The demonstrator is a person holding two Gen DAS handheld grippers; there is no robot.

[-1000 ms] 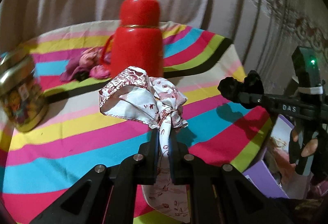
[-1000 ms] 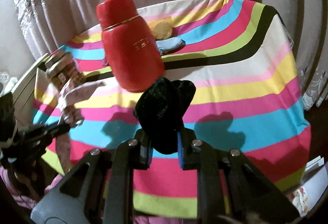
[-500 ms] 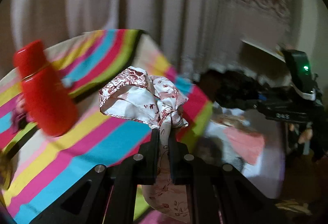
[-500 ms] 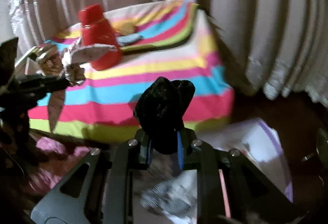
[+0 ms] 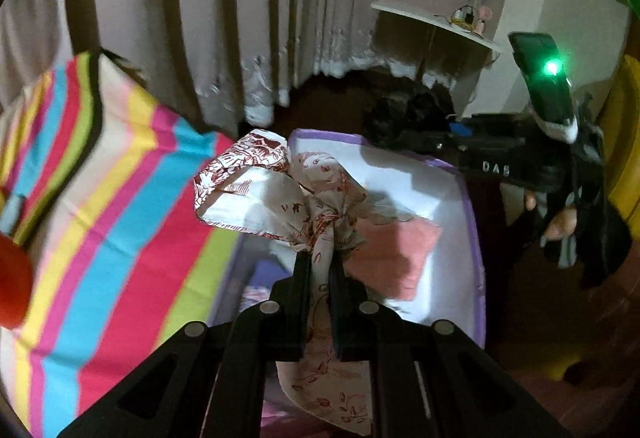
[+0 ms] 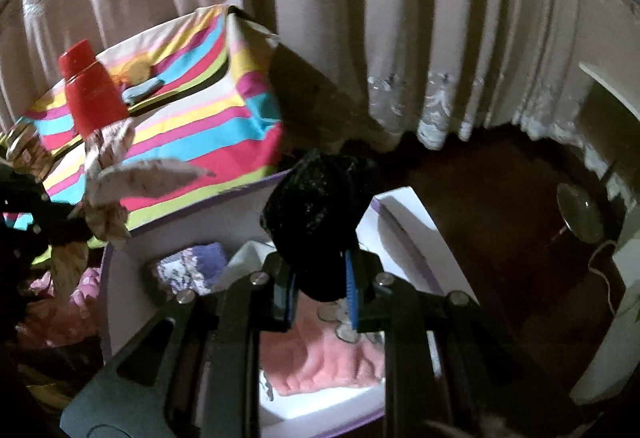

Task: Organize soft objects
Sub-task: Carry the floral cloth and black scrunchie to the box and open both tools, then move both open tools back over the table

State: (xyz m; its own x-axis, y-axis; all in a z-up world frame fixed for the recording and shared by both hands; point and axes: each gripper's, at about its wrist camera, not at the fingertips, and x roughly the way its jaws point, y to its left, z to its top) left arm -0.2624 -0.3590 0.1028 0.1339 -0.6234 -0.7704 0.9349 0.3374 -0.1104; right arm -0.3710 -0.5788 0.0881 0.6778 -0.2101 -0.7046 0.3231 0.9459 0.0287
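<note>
My left gripper (image 5: 319,258) is shut on a white cloth with red print (image 5: 276,189) and holds it in the air over a white box with purple edges (image 5: 472,205) on the floor. My right gripper (image 6: 320,278) is shut on a black fuzzy cloth (image 6: 316,205) and holds it above the same box (image 6: 404,222). A pink cloth (image 5: 392,258) lies inside the box; it also shows in the right wrist view (image 6: 320,362). A purple patterned cloth (image 6: 188,266) lies in there too. The right gripper shows at the right of the left wrist view (image 5: 404,121).
The table with the striped cover (image 5: 120,197) stands left of the box. A red flask (image 6: 90,89) and a tin (image 6: 24,149) stand on it. Pink cloths (image 6: 60,302) lie left of the box. Curtains (image 6: 360,17) hang behind. A white shelf (image 5: 436,21) is at the back right.
Both grippers have swung right, off the table, with their cloths still held. They now hang over the white box on the floor.
</note>
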